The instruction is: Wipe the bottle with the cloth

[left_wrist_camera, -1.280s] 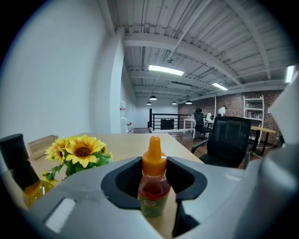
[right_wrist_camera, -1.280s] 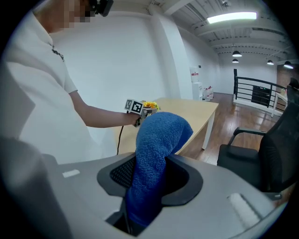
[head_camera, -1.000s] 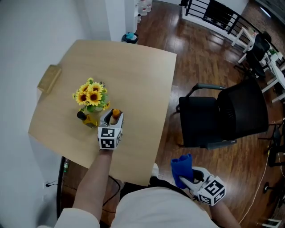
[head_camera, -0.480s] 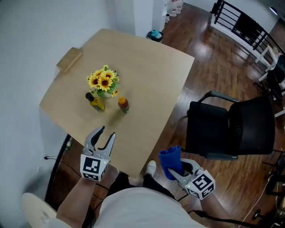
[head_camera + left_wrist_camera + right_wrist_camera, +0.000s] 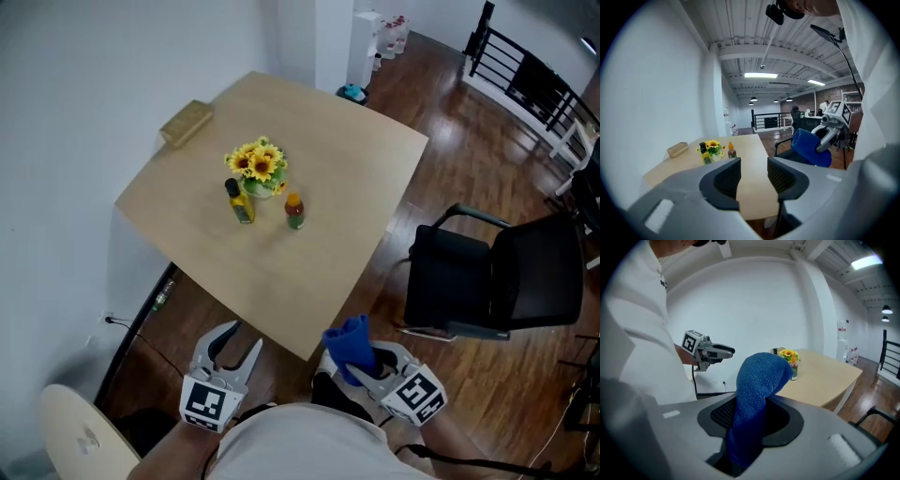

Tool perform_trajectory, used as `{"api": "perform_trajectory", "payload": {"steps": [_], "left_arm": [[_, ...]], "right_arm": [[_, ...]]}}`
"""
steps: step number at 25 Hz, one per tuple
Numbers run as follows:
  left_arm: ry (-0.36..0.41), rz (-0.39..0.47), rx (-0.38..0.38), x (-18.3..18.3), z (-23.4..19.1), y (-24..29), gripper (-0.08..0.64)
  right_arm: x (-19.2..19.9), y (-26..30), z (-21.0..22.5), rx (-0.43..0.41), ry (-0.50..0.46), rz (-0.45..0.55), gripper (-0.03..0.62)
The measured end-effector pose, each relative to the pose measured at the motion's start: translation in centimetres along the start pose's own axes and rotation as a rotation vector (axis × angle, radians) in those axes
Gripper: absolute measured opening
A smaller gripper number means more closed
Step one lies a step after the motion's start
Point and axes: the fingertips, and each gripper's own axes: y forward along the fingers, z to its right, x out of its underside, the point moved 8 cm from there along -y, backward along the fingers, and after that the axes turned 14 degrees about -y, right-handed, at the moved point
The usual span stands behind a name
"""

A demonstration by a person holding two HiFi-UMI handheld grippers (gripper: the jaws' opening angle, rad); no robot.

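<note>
- Risk of knocking things over comes first: two bottles stand close together in the middle of the table [image 5: 319, 272], an orange-capped bottle [image 5: 294, 212] and a dark-capped yellow bottle [image 5: 241, 202]. Both are just beside a bunch of sunflowers [image 5: 257, 164]. A careless reach for one could tip its neighbour or the flowers.
- Which bottle is meant, I cannot tell from here, so the wrong one might get wiped.
- The left gripper [image 5: 241, 339] hangs off the near table edge with its tongs apart and nothing between them. Wiping a slim, unsteadied bottle would likely push it along or topple it.
- The right gripper [image 5: 364, 364] is clamped on the blue cloth [image 5: 349, 342], which stands up in a loose fold. Only a small part is pinched, so it could slip free under a hard rub.
- Both grippers are well apart from the bottles, so a long reach lies ahead.
- The tabletop is pale, smooth wood, bare apart from a small wooden block [image 5: 187, 123] at its far corner.
- Around it are white walls, a dark wooden floor [image 5: 441, 122], a black chair [image 5: 497, 272] at the table's right and a black railing [image 5: 534, 75] beyond.
</note>
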Motion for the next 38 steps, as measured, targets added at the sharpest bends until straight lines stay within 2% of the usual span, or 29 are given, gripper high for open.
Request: {"api": "perform_trajectory", "payload": {"steps": [4,9,12,15,25,29,33,38], "left_arm": [[-0.047,0.049,0.021,3.3,1.0,-7.2,0.182],[-0.071,0.063,0.107,7.6,1.2,-15.3,0.178],[-0.084,0.059,0.137,9.8,1.3,-18.8,0.178],[-0.093,0.055,0.157,11.3,2.0,-21.3,0.178],[-0.101,0.054,0.158,14.1,7.0,-25.6,0.178],[-0.154,0.051,0.198,14.4,11.4,-25.9,0.178],[-0.141,0.060,0.232,14.7,15.9,-27.0,0.179],[-0.124,0.043,0.218,16.1,20.2,-29.2,0.179]], "right_arm": [[-0.6,-1.0,-6.2,0.043,-0.012,-0.010,0.155],[-1.0,-2.4,-17.0,0.125,0.079,0.018,0.155],[-1.5,-3.3,-22.6,0.138,0.091,0.010,0.155],[-2.0,-4.6,-26.4,0.137,0.078,-0.002,0.155],[-1.8,-10.2,-32.0,0.185,0.024,0.072,0.155],[-0.2,-13.9,-33.8,0.184,0.018,0.083,0.155],[1.9,-16.5,-35.7,0.181,0.027,0.091,0.155],[3.9,-18.8,-37.6,0.164,0.027,0.119,0.155]]}}
